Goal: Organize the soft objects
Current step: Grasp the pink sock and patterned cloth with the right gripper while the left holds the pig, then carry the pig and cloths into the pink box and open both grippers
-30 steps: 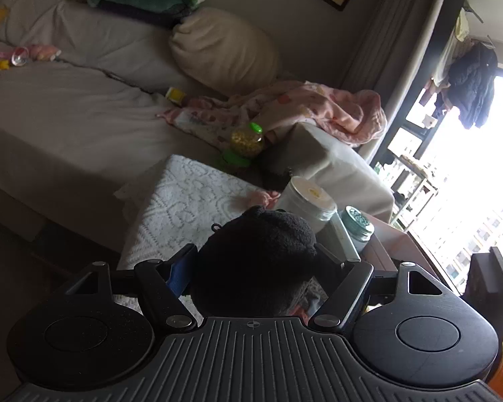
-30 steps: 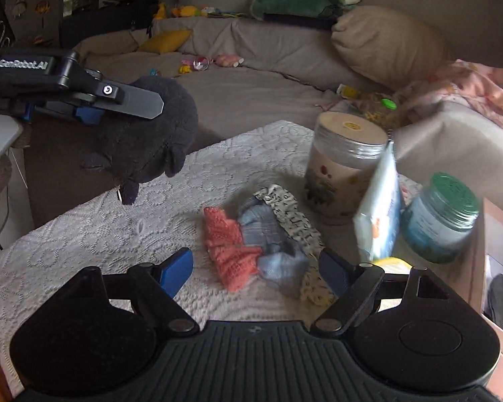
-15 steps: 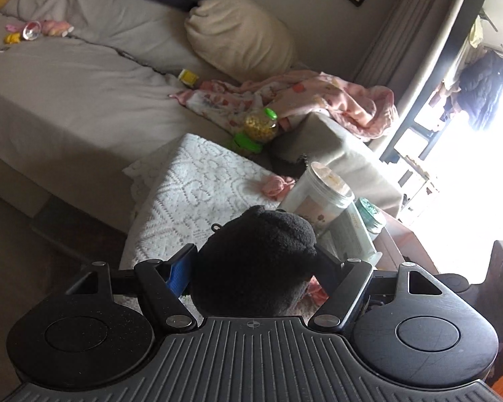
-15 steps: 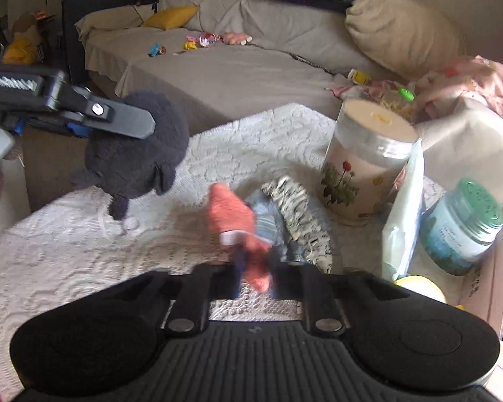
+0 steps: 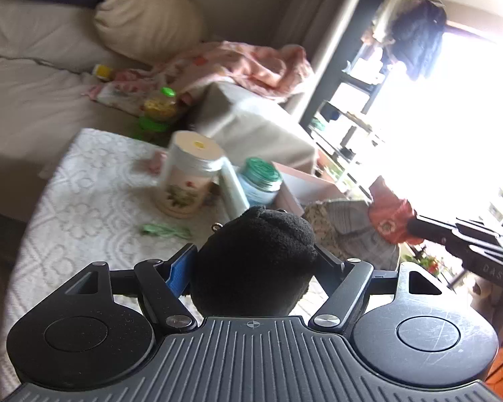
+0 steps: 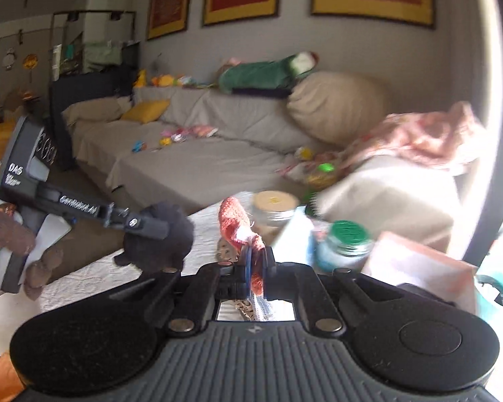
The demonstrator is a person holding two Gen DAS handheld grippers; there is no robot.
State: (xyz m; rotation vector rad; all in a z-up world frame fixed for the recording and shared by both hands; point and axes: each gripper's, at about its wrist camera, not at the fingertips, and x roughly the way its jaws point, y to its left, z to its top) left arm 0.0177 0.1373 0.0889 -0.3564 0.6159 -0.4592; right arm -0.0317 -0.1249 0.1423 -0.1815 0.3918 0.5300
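My left gripper [image 5: 255, 264] clamps the fuzzy black plush [image 5: 253, 261]. My right gripper [image 6: 256, 261] pinches the knitted orange cloth [image 6: 238, 222], lifted clear above the lace-covered table [image 5: 90, 201].

A: What's different now?
B: The right gripper [image 6: 256, 261], wide open a second ago, is clamped on the orange cloth [image 6: 238, 224] and lifts the cloth bundle [image 5: 352, 231] clear of the table [image 5: 94, 181].

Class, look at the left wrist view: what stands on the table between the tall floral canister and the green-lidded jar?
In the left wrist view, a slim pale packet stands upright between the floral canister and the green-lidded jar, close against both.
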